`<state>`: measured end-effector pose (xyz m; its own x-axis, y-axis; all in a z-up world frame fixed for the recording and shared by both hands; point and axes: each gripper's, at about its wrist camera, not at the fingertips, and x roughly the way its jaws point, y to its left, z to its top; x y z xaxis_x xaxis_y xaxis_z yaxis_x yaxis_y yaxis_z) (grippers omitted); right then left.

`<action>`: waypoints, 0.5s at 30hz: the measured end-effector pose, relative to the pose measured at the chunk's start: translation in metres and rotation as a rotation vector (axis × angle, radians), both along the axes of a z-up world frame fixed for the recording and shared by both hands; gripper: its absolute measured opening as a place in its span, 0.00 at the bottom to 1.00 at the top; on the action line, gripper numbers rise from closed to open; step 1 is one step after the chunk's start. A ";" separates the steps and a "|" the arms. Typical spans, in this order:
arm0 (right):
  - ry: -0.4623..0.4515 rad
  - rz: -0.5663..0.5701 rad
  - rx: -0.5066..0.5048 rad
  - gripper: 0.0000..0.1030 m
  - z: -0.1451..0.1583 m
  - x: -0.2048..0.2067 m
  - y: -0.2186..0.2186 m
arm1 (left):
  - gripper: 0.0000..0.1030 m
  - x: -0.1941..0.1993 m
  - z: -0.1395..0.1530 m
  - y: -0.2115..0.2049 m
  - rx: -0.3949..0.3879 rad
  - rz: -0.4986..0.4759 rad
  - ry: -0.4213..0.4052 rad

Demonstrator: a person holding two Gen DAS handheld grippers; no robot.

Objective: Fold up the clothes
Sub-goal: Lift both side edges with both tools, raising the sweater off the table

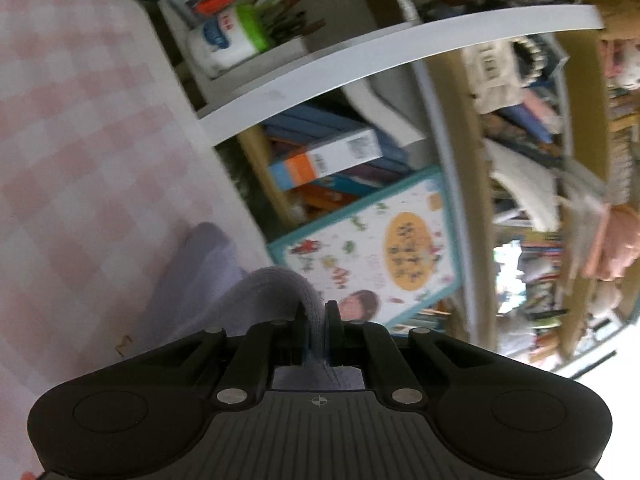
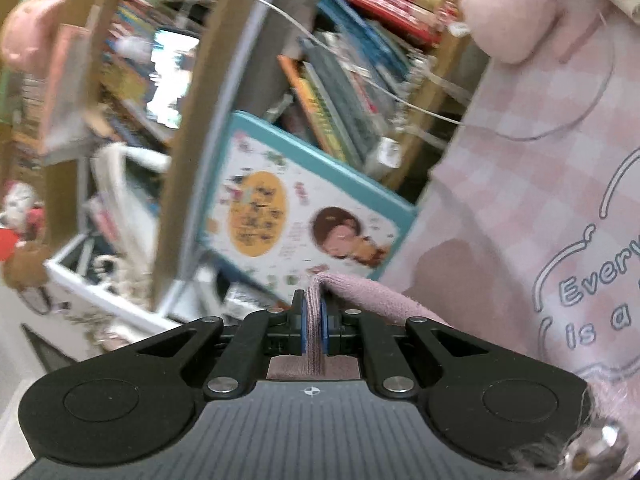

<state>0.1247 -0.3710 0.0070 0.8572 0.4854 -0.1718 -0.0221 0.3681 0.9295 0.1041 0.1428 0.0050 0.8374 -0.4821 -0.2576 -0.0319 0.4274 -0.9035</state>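
Note:
A knitted garment, lilac-grey in the left wrist view (image 1: 276, 288) and pink in the right wrist view (image 2: 372, 296), is held up in the air. My left gripper (image 1: 317, 320) is shut on a fold of it, which drapes away to the left. My right gripper (image 2: 314, 320) is shut on another fold, which drapes away to the right. The rest of the garment is hidden below both views. A pink checked cloth covers the work surface (image 1: 72, 152) (image 2: 540, 184), with printed lettering on it in the right wrist view.
A cluttered bookshelf (image 1: 448, 168) (image 2: 192, 128) stands just beyond the surface edge. A teal-framed picture board (image 1: 372, 252) (image 2: 296, 208) leans against it. A pink plush toy (image 2: 512, 12) and a thin cable loop (image 2: 592, 108) lie on the checked cloth.

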 end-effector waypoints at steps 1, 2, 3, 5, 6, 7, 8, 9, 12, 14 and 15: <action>0.014 -0.006 -0.015 0.07 -0.005 0.005 0.002 | 0.06 0.003 -0.003 0.000 0.009 0.002 0.012; 0.025 -0.011 -0.029 0.07 -0.009 0.008 0.004 | 0.06 0.007 -0.006 0.000 0.017 0.005 0.024; 0.036 -0.013 -0.039 0.07 -0.014 0.011 0.006 | 0.06 0.010 -0.009 0.000 0.026 0.007 0.036; 0.055 -0.019 -0.046 0.07 -0.023 0.016 0.008 | 0.06 0.017 -0.014 -0.001 0.044 0.011 0.061; 0.064 -0.023 -0.043 0.07 -0.027 0.017 0.008 | 0.06 0.019 -0.017 -0.001 0.050 0.011 0.068; 0.073 -0.025 -0.039 0.07 -0.032 0.018 0.009 | 0.06 0.021 -0.019 -0.001 0.057 0.010 0.075; 0.081 -0.028 -0.035 0.07 -0.036 0.019 0.009 | 0.06 0.023 -0.021 -0.001 0.063 0.009 0.082; 0.088 -0.030 -0.033 0.07 -0.039 0.020 0.009 | 0.07 0.025 -0.023 -0.001 0.070 0.007 0.088; 0.107 -0.036 -0.033 0.07 -0.046 0.021 0.009 | 0.10 0.028 -0.027 -0.002 0.089 -0.002 0.100; 0.114 -0.039 -0.033 0.08 -0.050 0.021 0.009 | 0.11 0.029 -0.029 -0.003 0.101 -0.009 0.105; 0.115 -0.041 -0.035 0.08 -0.051 0.021 0.010 | 0.13 0.030 -0.029 -0.003 0.107 -0.011 0.108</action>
